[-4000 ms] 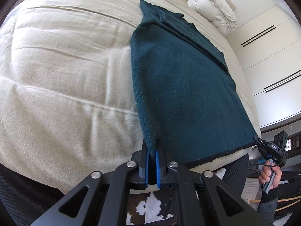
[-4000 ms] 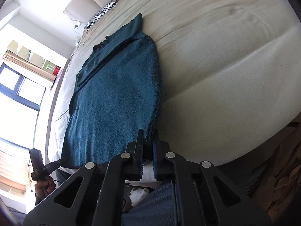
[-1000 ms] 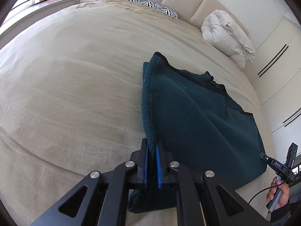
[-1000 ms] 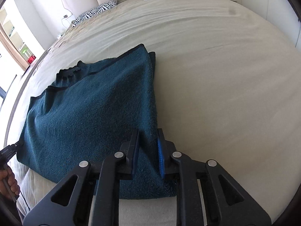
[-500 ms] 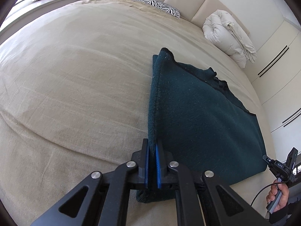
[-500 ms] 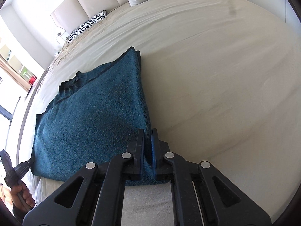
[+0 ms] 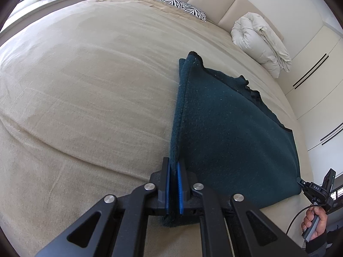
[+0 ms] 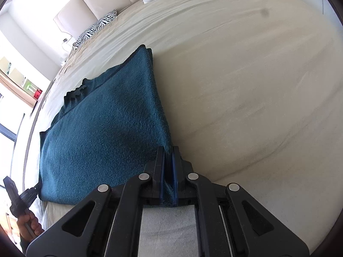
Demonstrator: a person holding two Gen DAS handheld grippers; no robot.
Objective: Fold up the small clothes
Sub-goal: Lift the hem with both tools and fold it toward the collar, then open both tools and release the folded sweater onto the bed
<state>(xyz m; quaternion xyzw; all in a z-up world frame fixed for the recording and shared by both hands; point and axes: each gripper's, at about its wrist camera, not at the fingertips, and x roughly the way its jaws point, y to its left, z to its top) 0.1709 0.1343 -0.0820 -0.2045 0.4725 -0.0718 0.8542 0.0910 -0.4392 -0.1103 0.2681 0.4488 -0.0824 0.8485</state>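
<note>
A dark teal knitted garment (image 7: 231, 128) lies folded in half on the beige bed (image 7: 85, 98). My left gripper (image 7: 173, 171) is shut on its near left corner, with the cloth pinched between the blue pads. In the right wrist view the same garment (image 8: 103, 132) stretches away to the left, and my right gripper (image 8: 168, 156) is shut on its near right corner. Each view shows the other gripper at the opposite near corner: the right one in the left wrist view (image 7: 300, 182), the left one in the right wrist view (image 8: 35, 189).
A rolled white duvet (image 7: 257, 40) and a zebra pillow (image 7: 180, 4) lie by the padded headboard (image 7: 216, 0). White wardrobe doors (image 7: 317, 90) stand to the right of the bed. A window and shelves (image 8: 12, 90) are on the left side.
Four seconds ago the garment lay full length. Both grippers carried the near hem forward over it, folding it in half. In the last second the right gripper shut on the fold corner and the cloth was pulled flatter.
</note>
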